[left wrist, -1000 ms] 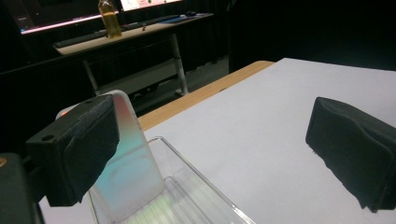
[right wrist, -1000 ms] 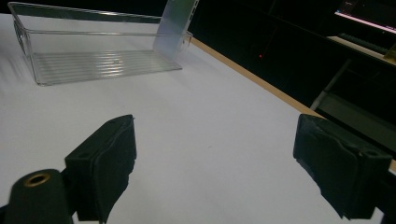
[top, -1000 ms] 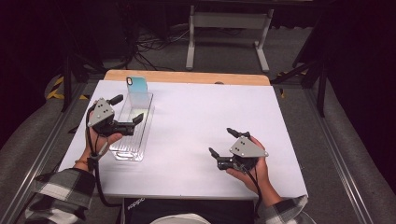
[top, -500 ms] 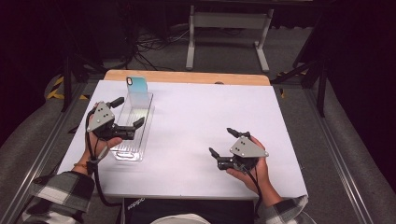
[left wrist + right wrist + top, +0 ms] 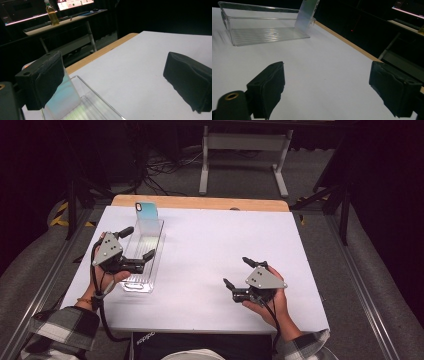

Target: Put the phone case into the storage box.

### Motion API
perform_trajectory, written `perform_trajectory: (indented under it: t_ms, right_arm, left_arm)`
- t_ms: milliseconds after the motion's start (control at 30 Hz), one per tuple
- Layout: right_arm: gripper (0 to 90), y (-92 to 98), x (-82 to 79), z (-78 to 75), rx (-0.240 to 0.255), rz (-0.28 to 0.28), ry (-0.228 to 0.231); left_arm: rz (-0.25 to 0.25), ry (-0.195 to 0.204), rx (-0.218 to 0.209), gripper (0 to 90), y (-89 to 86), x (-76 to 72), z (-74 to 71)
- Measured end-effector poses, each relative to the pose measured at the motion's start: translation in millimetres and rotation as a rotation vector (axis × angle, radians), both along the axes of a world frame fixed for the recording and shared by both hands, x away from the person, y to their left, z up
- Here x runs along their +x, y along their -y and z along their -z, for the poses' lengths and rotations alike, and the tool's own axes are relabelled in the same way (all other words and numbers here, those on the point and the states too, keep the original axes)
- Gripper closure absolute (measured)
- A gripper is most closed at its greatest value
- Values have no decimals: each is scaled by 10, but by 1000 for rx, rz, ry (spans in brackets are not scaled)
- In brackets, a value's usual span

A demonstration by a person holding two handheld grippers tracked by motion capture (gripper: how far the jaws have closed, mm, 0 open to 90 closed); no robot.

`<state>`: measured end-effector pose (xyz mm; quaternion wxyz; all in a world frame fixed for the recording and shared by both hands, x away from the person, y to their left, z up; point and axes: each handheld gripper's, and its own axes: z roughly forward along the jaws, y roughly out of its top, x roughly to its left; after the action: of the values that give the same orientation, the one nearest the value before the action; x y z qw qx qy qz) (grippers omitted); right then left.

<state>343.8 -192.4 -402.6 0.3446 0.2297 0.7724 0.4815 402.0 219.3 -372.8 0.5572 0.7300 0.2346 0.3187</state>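
Note:
A clear plastic tray (image 5: 141, 270) lies lengthwise on the left of the white table (image 5: 210, 250). A phone with a teal back (image 5: 146, 213) leans upright at the tray's far end. My left gripper (image 5: 139, 242) hovers open over the tray's middle with nothing between its jaws. In the left gripper view the gripper (image 5: 115, 82) looks past the phone (image 5: 63, 97) and the tray rim (image 5: 100, 97). My right gripper (image 5: 236, 271) is held open above bare table at the front right. In the right gripper view it (image 5: 329, 87) faces the tray (image 5: 262, 32) and the phone (image 5: 308, 12).
A wooden strip (image 5: 200, 202) edges the table's far side, with a metal stand (image 5: 245, 150) on the floor beyond. A desk behind holds a bottle (image 5: 51, 12) and a lit monitor (image 5: 75, 3). Rails run along both table sides.
The left gripper has drifted slightly toward the near side above the tray. The right gripper has stayed in place.

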Motion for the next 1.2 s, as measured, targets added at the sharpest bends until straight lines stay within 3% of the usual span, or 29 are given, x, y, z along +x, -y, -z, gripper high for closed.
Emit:
perform_trajectory:
  t_ms: [800, 1200]
  right_arm:
    - [138, -4, -4, -10, -1, -2, 2]
    - [138, -17, -15, -15, 2, -6, 1]
  left_arm:
    - [44, 21, 18, 41, 24, -220, -23]
    - [71, 28, 4, 50, 74, -340, 6]
